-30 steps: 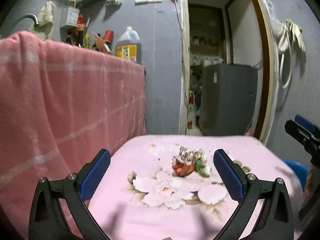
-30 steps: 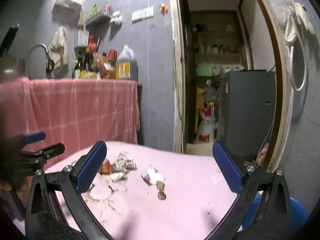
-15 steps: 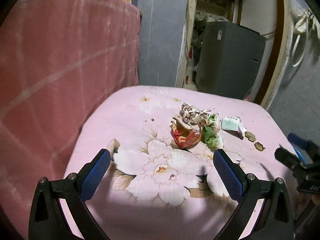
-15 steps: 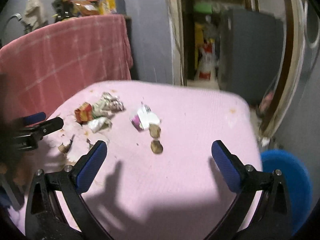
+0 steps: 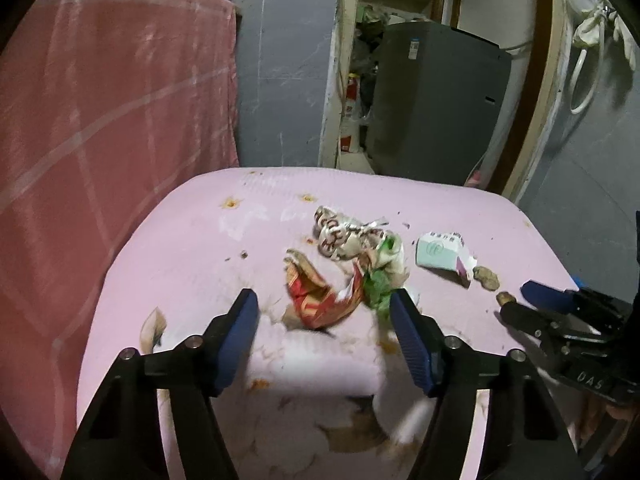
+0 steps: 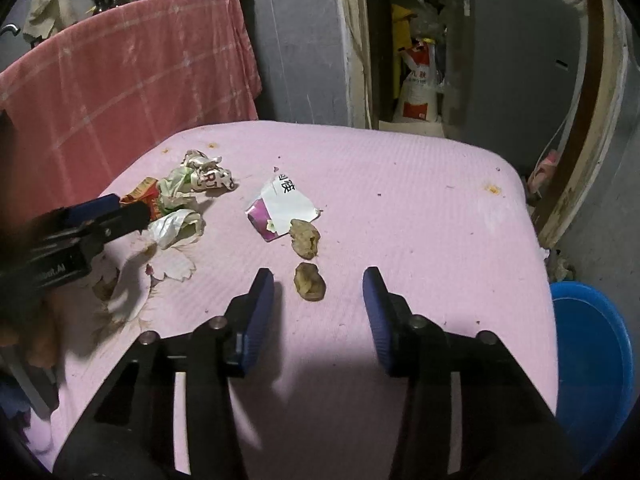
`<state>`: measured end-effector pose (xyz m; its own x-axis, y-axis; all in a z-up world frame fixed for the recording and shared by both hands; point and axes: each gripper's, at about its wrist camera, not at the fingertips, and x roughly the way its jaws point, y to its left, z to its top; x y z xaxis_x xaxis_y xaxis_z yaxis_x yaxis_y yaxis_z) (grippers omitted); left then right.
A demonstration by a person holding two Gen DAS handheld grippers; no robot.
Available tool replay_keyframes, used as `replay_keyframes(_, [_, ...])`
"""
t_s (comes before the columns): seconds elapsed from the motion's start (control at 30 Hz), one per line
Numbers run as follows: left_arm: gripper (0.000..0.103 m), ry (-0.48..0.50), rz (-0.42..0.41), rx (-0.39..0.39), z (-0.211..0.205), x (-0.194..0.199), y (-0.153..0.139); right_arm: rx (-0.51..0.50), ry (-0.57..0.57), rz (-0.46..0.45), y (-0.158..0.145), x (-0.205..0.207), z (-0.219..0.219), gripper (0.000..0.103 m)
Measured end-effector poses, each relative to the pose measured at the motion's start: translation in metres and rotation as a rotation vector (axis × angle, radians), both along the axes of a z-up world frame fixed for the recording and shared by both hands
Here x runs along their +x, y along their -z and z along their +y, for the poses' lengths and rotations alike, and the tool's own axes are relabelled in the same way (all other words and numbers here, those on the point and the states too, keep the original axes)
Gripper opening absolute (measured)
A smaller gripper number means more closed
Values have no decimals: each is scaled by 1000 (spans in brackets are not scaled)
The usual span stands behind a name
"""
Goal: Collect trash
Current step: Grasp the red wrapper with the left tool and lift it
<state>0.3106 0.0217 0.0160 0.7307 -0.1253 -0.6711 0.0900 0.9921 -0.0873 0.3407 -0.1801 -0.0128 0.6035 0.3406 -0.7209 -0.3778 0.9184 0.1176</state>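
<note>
Trash lies on a pink floral tablecloth (image 5: 192, 248). A crumpled red wrapper (image 5: 316, 296) sits just ahead of and between the fingers of my open left gripper (image 5: 324, 312), with green-white wrappers (image 5: 384, 268) and a patterned wrapper (image 5: 340, 232) beside it. A torn white-purple carton (image 6: 280, 204) and two brown scraps (image 6: 308, 276) lie in front of my open right gripper (image 6: 318, 280); the nearer scrap is between its fingertips. Both grippers are empty.
A blue bin (image 6: 592, 360) stands below the table's right edge. A pink checked cloth (image 5: 100, 120) hangs at the left. A grey cabinet (image 5: 436, 100) stands in the doorway behind. The table's edges (image 6: 520, 184) are close.
Both grippers have tilted down and moved closer to the trash. Both jaws have narrowed but remain open.
</note>
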Motion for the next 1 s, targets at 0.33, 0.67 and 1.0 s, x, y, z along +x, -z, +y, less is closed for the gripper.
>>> replay_keyframes(0.33, [23, -12, 41, -44, 5, 3, 7, -4, -20, 17, 2, 2, 2, 36])
replay_keyframes(0.67, [20, -39, 11, -77, 1, -30, 1, 15, -40, 21, 4, 1, 4, 12])
replay_keyframes(1.0, [20, -63, -24, -132, 0, -72, -10, 21, -73, -49, -2, -25, 3, 8])
